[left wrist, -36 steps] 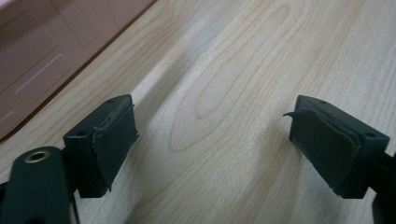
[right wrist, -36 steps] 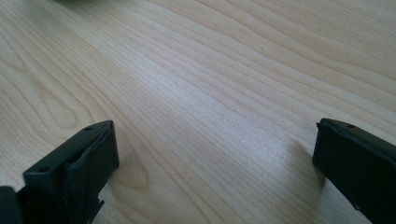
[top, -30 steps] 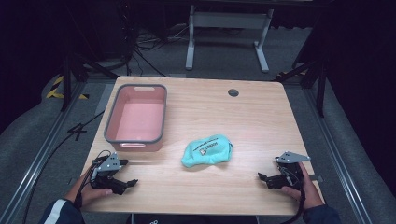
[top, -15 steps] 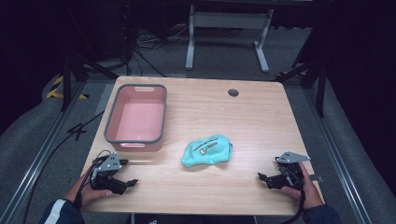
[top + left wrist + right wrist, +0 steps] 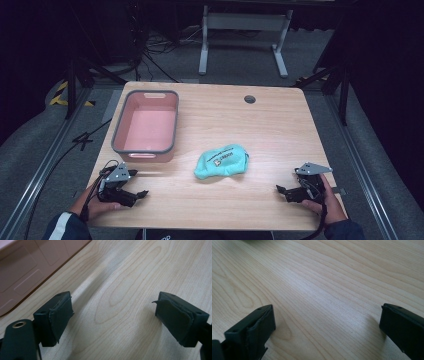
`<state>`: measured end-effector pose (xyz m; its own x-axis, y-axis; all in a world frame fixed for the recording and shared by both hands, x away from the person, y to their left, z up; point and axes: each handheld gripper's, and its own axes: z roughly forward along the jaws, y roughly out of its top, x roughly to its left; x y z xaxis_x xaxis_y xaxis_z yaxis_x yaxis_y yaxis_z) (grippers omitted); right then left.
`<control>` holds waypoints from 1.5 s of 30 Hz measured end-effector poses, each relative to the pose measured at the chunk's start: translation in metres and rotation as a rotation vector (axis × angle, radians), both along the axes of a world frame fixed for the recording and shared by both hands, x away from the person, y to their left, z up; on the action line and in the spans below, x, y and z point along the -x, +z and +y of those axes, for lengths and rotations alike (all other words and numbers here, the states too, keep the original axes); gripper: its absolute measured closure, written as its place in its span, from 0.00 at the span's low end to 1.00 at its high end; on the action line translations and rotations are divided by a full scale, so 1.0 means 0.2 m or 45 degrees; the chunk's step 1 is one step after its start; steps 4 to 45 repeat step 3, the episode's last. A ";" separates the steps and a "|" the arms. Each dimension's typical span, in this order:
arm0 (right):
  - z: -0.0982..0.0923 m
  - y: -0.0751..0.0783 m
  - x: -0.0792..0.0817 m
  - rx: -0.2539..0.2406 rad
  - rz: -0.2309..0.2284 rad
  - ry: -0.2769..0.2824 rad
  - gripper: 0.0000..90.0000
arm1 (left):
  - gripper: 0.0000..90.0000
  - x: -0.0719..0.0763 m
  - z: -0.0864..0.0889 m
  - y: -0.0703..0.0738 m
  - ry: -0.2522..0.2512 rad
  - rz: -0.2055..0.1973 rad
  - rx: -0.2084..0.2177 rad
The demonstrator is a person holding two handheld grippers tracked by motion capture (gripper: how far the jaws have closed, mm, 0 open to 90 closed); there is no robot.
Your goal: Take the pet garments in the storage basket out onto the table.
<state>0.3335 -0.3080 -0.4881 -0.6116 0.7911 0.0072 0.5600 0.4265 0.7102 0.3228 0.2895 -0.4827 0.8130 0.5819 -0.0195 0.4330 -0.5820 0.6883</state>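
Note:
A teal soft pouch (image 5: 222,161) with a small label lies in the middle of the wooden table (image 5: 270,125). A pink bin (image 5: 146,127) with a grey rim stands at the back left, empty. My left gripper (image 5: 141,193) rests near the front left corner, just in front of the bin, jaws open on bare wood (image 5: 113,312). My right gripper (image 5: 280,190) rests near the front right corner, pointing left toward the pouch, jaws open with nothing between them (image 5: 327,322). The bin's wall (image 5: 27,272) fills the upper left of the left gripper view.
A round cable hole (image 5: 249,99) sits at the table's back edge. Beyond the table stand a grey metal frame (image 5: 240,30) and cables on the dark floor. Bare wood lies between the pouch and each gripper.

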 end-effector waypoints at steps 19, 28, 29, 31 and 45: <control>0.00 0.00 0.00 0.000 0.000 0.000 0.01 | 0.16 0.00 0.00 0.00 0.002 -0.001 0.001; 0.00 0.00 0.00 0.000 0.000 0.000 0.01 | 0.16 0.00 0.00 0.00 0.002 -0.001 0.001; 0.00 0.00 0.00 0.000 0.000 0.000 0.01 | 0.16 0.00 0.00 0.00 0.002 -0.001 0.001; 0.00 0.00 0.00 0.000 0.000 0.000 0.01 | 0.16 0.00 0.00 0.00 0.002 -0.001 0.001; 0.00 0.00 0.00 0.000 0.000 0.000 0.01 | 0.16 0.00 0.00 0.00 0.002 -0.001 0.001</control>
